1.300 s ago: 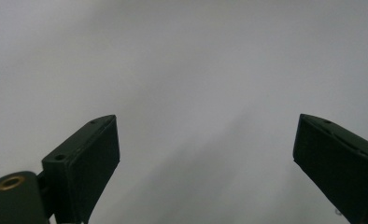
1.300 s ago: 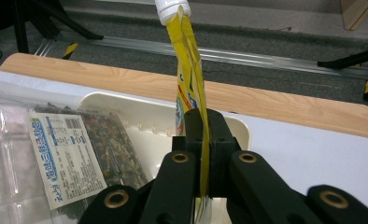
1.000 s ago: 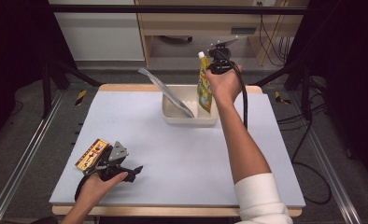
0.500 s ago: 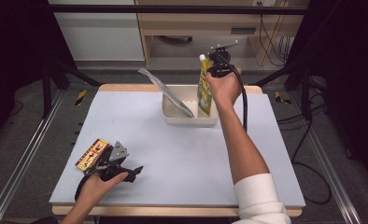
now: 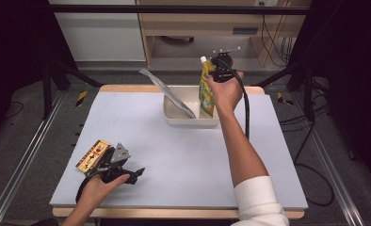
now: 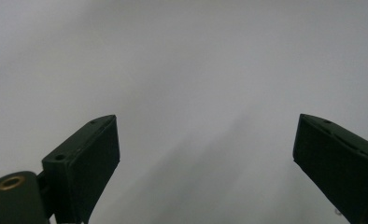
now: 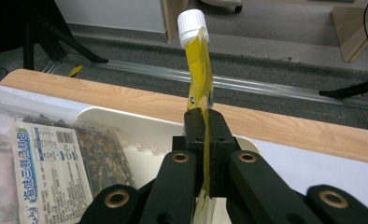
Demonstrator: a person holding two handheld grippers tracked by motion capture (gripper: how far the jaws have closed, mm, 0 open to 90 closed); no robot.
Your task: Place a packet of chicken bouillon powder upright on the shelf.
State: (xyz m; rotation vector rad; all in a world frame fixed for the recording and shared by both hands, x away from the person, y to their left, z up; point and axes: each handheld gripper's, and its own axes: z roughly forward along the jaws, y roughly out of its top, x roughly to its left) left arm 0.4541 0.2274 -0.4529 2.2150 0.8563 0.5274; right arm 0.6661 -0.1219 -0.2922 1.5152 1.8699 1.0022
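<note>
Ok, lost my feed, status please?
Right gripper shut on yellow pouch, upright in white bin. Left gripper open, idle. Clear bag leans in bin.

A clear snack bag (image 5: 168, 92) leans in the white tray (image 5: 191, 120); a small packet (image 5: 92, 156) lies near the table's (image 5: 183, 160) front-left corner.

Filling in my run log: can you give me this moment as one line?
right gripper: shut on yellow pouch, upright in white tray | left gripper: open, on table beside snack packet
</note>
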